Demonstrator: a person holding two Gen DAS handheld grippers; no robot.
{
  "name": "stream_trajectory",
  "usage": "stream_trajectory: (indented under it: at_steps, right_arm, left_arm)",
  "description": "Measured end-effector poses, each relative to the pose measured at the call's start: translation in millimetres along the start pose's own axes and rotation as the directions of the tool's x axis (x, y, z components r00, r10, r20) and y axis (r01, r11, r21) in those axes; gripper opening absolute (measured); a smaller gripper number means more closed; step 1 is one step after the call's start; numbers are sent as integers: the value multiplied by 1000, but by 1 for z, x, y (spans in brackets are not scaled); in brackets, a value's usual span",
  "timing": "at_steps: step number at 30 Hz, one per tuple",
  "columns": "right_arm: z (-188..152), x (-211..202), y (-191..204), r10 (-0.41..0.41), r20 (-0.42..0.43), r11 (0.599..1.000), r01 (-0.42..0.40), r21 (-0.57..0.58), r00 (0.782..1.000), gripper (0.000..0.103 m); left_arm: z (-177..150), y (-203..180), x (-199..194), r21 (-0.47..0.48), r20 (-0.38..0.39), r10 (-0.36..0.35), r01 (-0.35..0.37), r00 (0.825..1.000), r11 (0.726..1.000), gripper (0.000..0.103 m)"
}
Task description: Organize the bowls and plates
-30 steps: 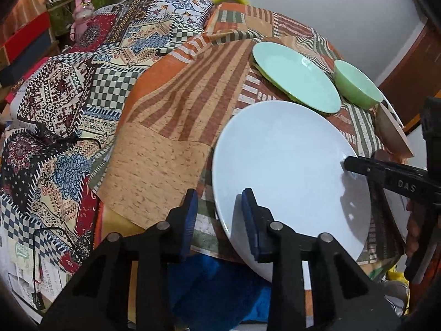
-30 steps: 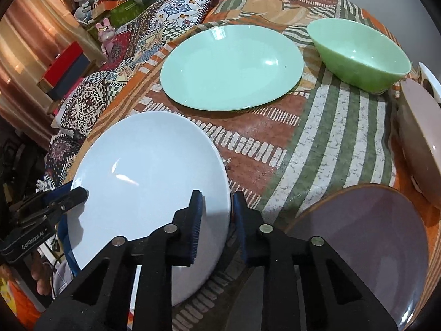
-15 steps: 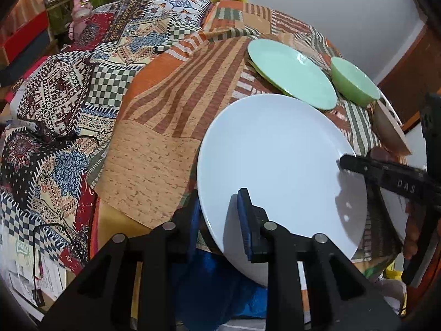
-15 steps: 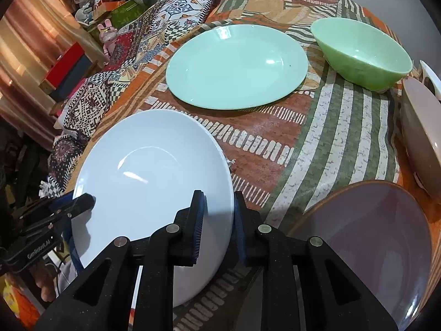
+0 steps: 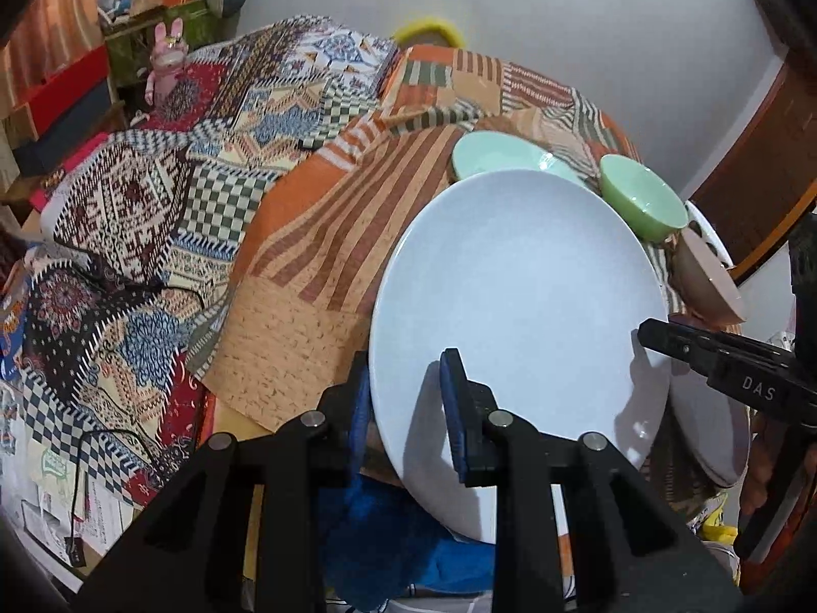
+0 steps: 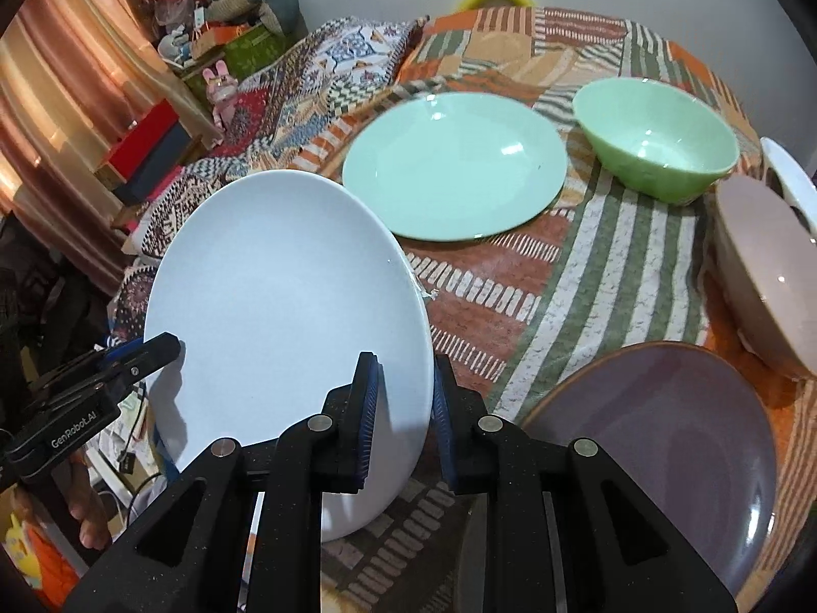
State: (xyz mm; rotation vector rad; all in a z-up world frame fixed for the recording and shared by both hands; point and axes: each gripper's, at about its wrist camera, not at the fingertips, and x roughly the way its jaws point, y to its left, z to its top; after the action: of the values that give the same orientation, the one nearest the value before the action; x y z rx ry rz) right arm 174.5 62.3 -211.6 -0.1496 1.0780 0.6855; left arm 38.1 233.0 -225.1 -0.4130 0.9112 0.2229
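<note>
Step in hand: I have the round pale-blue ceramic plate (image 6: 286,316) gripped from both sides and tilted up off the patchwork-cloth tabletop (image 6: 602,265); I judge this to be the lift before stacking.
Left gripper (image 5: 403,398): jaws nearly closed, pads clamped across the plate's rim at about 7 o'clock in my left wrist view; they have just been closing onto that rim.
Right gripper (image 6: 403,398): jaws nearly together, pinching the opposite rim at about 5 o'clock of the plate in my right wrist view.
Plate position: held between the two grippers, its far edge raised, in front of the other dishes.
Other dishes: a round mint-green plate (image 6: 454,163) lies flat at 12 o'clock from the held plate; a light-green bowl (image 6: 658,138) sits at 2 o'clock just beside it; a mauve plate (image 6: 664,439) lies at 4 o'clock; a pinkish-beige bowl (image 6: 761,265) rests at 3 o'clock, near the tabletop's edge.
Next move: I think I need to carry the plate level over one of the flat plates, probably the mint-green one, and lower it centred before easing either grip.
Care needed: both hands must move together, or the rim could slip from one pair of pads.
</note>
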Motion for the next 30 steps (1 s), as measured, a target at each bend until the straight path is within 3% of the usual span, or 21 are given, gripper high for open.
stream_trajectory:
  at_steps: [15,30]
  right_arm:
    - [-10,-54,-23,-7,114,998,0,57,993,19]
    - [-45,-107,-74,-49,212,989,17,149,976,20]
  left_arm:
    - [13,-55,-35,88,83,-40,32,996,996,26]
    - [-1,-137,-39,226,58,-64,50,996,973,26]
